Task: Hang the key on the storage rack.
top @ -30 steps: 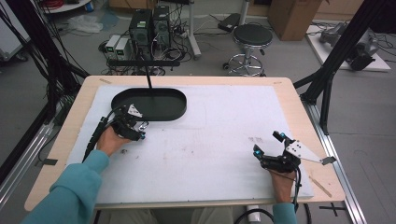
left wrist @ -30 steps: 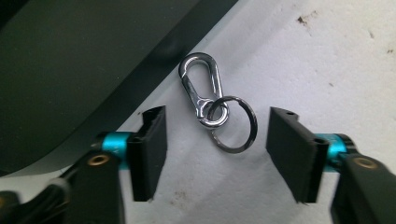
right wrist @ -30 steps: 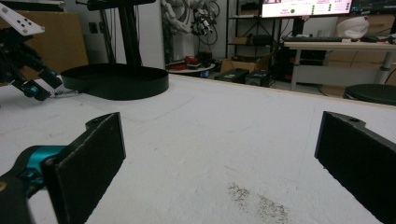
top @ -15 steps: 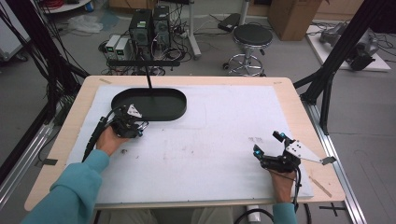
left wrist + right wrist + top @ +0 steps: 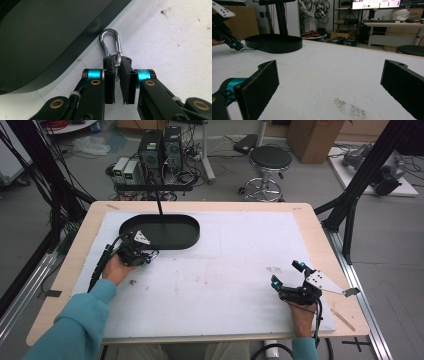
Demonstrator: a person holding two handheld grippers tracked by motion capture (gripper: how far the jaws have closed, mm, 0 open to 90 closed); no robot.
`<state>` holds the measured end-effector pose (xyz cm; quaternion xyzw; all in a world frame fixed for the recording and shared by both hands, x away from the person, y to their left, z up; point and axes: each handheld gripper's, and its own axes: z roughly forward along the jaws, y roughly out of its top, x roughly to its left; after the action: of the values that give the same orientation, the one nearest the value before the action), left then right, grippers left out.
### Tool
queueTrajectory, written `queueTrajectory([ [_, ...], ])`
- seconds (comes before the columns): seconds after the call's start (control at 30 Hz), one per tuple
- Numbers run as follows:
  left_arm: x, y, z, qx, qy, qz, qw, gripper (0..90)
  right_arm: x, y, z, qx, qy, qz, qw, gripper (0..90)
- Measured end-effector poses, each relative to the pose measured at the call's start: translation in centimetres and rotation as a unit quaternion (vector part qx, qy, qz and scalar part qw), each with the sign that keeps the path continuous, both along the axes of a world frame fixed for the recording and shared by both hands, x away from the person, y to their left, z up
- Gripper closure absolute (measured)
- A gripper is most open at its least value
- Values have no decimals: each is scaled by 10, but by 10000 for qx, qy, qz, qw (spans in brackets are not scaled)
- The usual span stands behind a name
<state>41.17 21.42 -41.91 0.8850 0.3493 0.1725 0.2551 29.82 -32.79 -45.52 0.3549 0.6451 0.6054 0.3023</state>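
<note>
Here, left gripper point(image 5: 117, 65) jaws pinching carabiner point(image 5: 110, 45), its lower end hidden, right gripper point(image 5: 329, 82) jaws wide apart.

L tool point(image 5: 118, 65) jaws nearly closed, pinching sth; R tool point(image 5: 329, 82) jaws wide apart, hand low.

Teal sleeves point(image 5: 75, 330) — black hand-held gripper point(image 5: 119, 65) with cyan collars, brass screws.

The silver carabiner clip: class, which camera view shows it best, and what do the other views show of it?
The left gripper view. There the carabiner fills the centre, its lower end pinched in the left gripper, lying beside the black tray. In the high view it is only a small glint; in the right gripper view, a faint distant sliver.
</note>
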Motion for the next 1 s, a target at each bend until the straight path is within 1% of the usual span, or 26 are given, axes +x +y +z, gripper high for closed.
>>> queueTrajectory([
  [0.2,0,1,0,-26,-3,36,10000,853,0,0,0,-1,-5,-3,10000,10],
  [0.4,1,2,0,-22,44,26,10000,867,0,0,0,6,4,-5,10000,10],
  [0.5,1,3,0,-48,65,35,10000,867,0,0,0,-1,-7,-5,10000,10],
  [0.73,1,4,1,-73,26,51,10000,863,0,0,0,-9,-7,-6,10000,11],
  [0.83,1,5,1,-117,63,48,9999,868,0,0,0,-15,-8,-2,10000,11],
  [0.93,1,5,1,-114,59,42,9999,875,0,0,0,-13,-6,-2,10000,10],
  [1.0,1,5,1,-110,53,86,9999,876,0,0,0,-20,-13,-1,10000,10],
])
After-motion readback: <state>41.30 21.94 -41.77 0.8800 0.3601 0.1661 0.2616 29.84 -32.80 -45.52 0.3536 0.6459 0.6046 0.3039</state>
